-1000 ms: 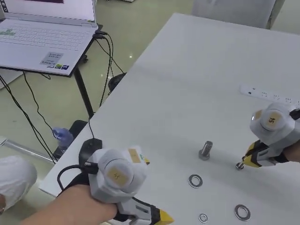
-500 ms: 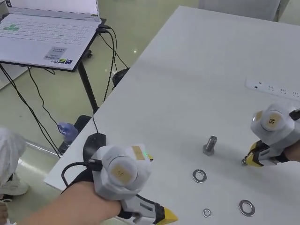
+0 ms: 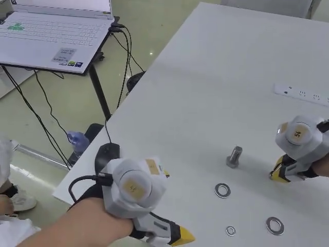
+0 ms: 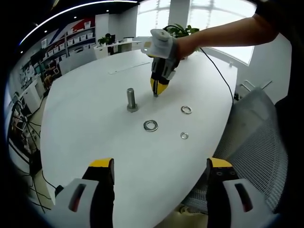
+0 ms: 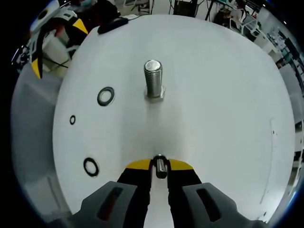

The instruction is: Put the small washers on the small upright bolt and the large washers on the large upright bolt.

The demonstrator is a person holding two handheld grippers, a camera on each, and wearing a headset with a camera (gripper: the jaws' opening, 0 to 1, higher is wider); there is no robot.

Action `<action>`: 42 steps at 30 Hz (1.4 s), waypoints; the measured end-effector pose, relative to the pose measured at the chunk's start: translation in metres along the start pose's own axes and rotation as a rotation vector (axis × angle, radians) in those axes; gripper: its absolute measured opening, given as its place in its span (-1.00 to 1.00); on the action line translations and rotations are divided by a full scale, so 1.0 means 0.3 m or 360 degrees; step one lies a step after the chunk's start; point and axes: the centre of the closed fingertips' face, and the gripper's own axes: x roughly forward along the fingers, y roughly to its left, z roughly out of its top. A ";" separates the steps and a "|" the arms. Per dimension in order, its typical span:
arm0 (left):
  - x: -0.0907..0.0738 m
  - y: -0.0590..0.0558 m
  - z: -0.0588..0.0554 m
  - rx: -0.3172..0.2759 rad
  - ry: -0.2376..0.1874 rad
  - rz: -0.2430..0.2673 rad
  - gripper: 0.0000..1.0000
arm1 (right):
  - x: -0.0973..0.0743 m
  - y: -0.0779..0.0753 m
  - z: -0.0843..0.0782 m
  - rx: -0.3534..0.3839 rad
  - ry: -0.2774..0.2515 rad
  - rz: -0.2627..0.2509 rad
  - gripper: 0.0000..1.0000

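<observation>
Right tongs (image 5: pixel 160 164) clamp small steel bolt (image 5: pixel 160 168); left tongs (image 4: pixel 160 164) apart; three steel ring washers (image 5: pixel 105 96) loose near edge of desk (image 3: pixel 216 77), large hex bolt (image 5: pixel 153 80) bare.

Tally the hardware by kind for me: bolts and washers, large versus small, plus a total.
large bolt: 1
small bolt: 1, held in the right gripper
large washers: 2
small washer: 1
Total: 5
</observation>
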 end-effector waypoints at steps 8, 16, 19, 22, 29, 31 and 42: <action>0.000 -0.005 0.002 -0.0001 0.0004 -0.0004 0.55 | 0.000 -0.002 -0.002 -0.0002 0.0004 -0.0002 -0.73; -0.009 -0.012 0.011 0.0002 -0.0015 -0.0001 0.58 | 0.000 -0.004 -0.001 0.0009 -0.0002 -0.0006 -0.68; -0.012 -0.010 0.007 0.0004 -0.0008 0.0004 0.59 | -0.006 -0.004 0.003 0.0021 -0.0018 0.0003 -0.65; -0.016 -0.011 0.009 0.0009 -0.0013 0.0007 0.59 | -0.016 -0.004 0.004 0.0021 -0.0023 0.0007 -0.62; -0.018 -0.018 0.020 0.0014 -0.0029 0.0008 0.64 | -0.050 -0.001 0.004 -0.0006 -0.0018 -0.0003 -0.53; -0.017 -0.021 0.024 0.0015 -0.0035 0.0010 0.66 | -0.064 0.001 0.012 -0.0016 -0.0024 -0.0010 -0.51; -0.030 -0.025 0.036 0.0030 -0.0045 0.0009 0.81 | -0.131 0.057 0.116 -0.0090 -0.0147 -0.0006 -0.33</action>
